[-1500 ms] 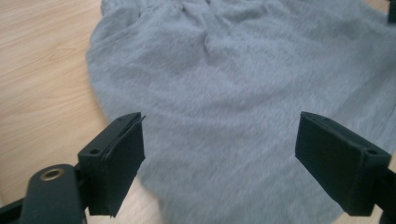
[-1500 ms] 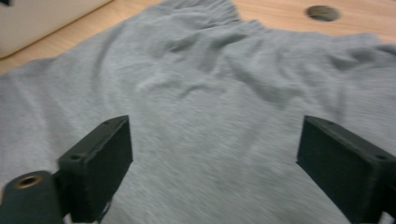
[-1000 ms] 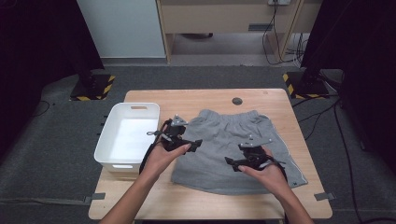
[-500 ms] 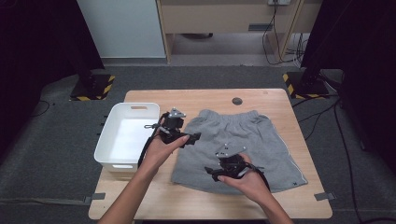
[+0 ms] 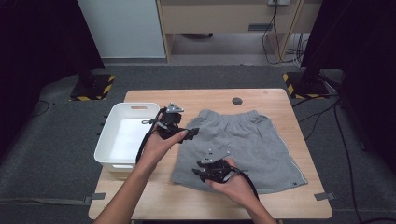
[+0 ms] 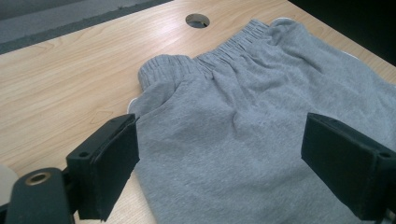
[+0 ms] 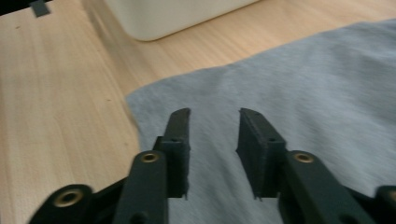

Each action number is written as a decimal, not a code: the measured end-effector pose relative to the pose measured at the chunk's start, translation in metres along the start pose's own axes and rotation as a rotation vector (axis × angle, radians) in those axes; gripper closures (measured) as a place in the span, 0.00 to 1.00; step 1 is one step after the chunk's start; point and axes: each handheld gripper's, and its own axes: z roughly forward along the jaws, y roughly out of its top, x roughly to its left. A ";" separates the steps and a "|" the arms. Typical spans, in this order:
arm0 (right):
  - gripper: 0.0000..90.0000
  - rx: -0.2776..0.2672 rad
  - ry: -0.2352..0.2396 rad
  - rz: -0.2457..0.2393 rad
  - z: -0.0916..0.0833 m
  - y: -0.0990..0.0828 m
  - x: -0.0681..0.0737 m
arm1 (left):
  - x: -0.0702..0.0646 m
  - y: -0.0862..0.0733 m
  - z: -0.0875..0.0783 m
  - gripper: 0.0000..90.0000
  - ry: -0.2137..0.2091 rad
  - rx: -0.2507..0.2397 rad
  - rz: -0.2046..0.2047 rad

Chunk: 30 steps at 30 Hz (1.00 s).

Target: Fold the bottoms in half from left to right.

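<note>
Shorts (image 5: 243,140): grey, flat, unlabelled | right tool (image 5: 198,171): closing, nothing gripped

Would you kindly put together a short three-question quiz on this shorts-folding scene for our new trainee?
1. True or false: the shorts lie inside the bin.
2. Which tool has the wider gap between its jaws: A) left tool, B) right tool?
3. Fill in: the right tool is over the shorts' ____ corner, at the hem.

Key:
1. False; they lie flat on the table, beside the bin.
2. A; the right tool's jaws have just been closing, with a small gap left and no cloth pinched.
3. Near-left.
</note>
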 end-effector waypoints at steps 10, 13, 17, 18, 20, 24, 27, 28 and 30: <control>0.72 0.005 0.056 0.003 0.037 0.006 0.026 | 0.003 0.000 -0.001 0.12 0.000 0.000 -0.003; 0.70 0.008 0.063 0.011 0.044 0.006 0.032 | 0.002 0.000 -0.003 0.12 0.002 0.000 0.003; 0.62 0.009 0.059 0.019 0.052 0.006 0.036 | 0.001 0.000 -0.003 0.12 0.001 0.001 0.005; 0.61 0.010 0.063 0.022 0.053 0.006 0.037 | 0.001 0.000 -0.003 0.12 0.003 0.003 0.005; 0.56 0.025 0.047 0.006 0.059 0.008 0.040 | 0.001 0.000 -0.003 0.12 -0.001 0.002 0.003; 0.51 0.034 0.036 0.000 0.067 0.010 0.044 | 0.000 0.000 -0.006 0.12 -0.001 -0.004 0.007; 0.43 0.058 0.029 0.005 0.076 0.011 0.045 | -0.001 0.001 -0.007 0.12 -0.008 -0.007 0.009; 0.43 0.066 0.024 0.003 0.078 0.010 0.046 | -0.001 0.001 -0.007 0.12 -0.005 -0.005 0.009; 0.41 0.082 0.011 0.000 0.082 0.009 0.046 | -0.001 0.000 -0.008 0.12 0.000 -0.004 0.009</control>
